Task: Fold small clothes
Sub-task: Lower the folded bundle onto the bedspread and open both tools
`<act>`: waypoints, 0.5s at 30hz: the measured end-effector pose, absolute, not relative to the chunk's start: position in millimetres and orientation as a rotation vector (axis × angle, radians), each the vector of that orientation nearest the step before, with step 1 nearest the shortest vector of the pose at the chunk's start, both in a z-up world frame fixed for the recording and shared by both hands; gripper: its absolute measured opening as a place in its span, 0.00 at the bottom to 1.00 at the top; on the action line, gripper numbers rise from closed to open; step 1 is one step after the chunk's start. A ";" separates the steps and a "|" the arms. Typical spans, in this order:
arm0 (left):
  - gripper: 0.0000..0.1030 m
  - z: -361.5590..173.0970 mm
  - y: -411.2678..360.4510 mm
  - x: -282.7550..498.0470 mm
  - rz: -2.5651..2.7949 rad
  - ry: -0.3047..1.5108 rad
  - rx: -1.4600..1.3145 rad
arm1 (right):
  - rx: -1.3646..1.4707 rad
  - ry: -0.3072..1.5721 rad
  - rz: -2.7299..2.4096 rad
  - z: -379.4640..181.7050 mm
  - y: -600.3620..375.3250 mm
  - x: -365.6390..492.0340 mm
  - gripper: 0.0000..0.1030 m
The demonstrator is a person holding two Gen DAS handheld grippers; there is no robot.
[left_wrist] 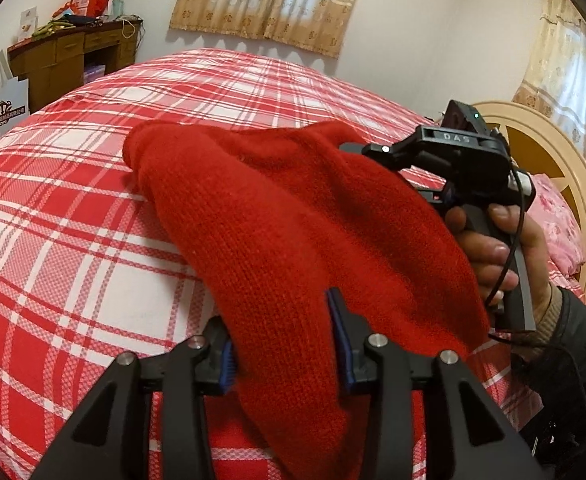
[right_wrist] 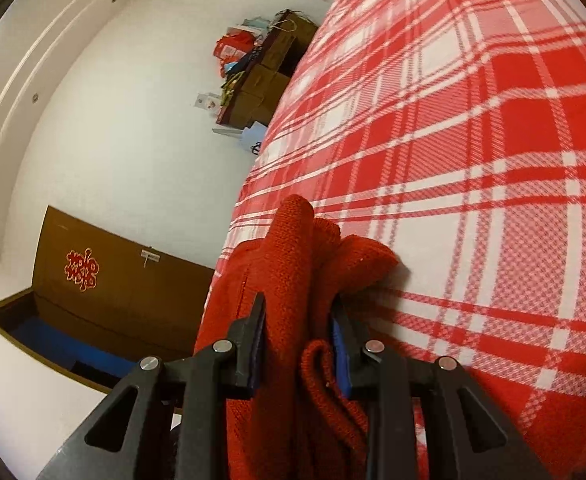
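The left hand-held gripper (left_wrist: 283,344) has its blue-padded jaws set fairly wide, with a thick fold of the red knitted garment (left_wrist: 293,216) filling the gap between them; the knit presses against both pads, so it is gripping the cloth. The right hand-held gripper (right_wrist: 299,340) stands narrower and pinches several bunched layers of the same red knitted garment (right_wrist: 289,264), a rolled edge curling down just in front of its right pad. In the left wrist view the right hand-held gripper (left_wrist: 373,150) shows from the side, held by the person's right hand (left_wrist: 493,248), with its fingers buried in the far side of the knit. The garment stretches between the two tools, lifted along that span, while its far end rests on the bed (left_wrist: 73,200), which has a red and white checked sheet. Beyond the bed stand a wooden desk (left_wrist: 65,52) piled with things, curtains (left_wrist: 269,0) and a headboard (left_wrist: 549,152). The right wrist view, tilted, also shows a brown door (right_wrist: 117,292).
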State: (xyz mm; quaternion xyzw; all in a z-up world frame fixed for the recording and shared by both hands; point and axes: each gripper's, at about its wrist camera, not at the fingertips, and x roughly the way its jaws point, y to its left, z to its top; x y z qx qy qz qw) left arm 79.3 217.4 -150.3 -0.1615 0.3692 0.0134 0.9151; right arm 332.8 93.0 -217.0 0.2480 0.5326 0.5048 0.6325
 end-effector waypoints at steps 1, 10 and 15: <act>0.48 -151.0 217.5 78.9 0.034 0.761 -0.331 | 0.571 1.226 1.145 -219.2 92.1 333.4 0.31; 0.64 -152.8 218.4 76.4 0.072 0.768 -0.324 | 0.495 1.226 1.082 -214.7 89.9 330.9 0.32; 0.69 -150.4 221.4 75.0 0.087 0.785 -0.321 | 0.445 1.200 1.063 -205.2 92.2 326.9 0.32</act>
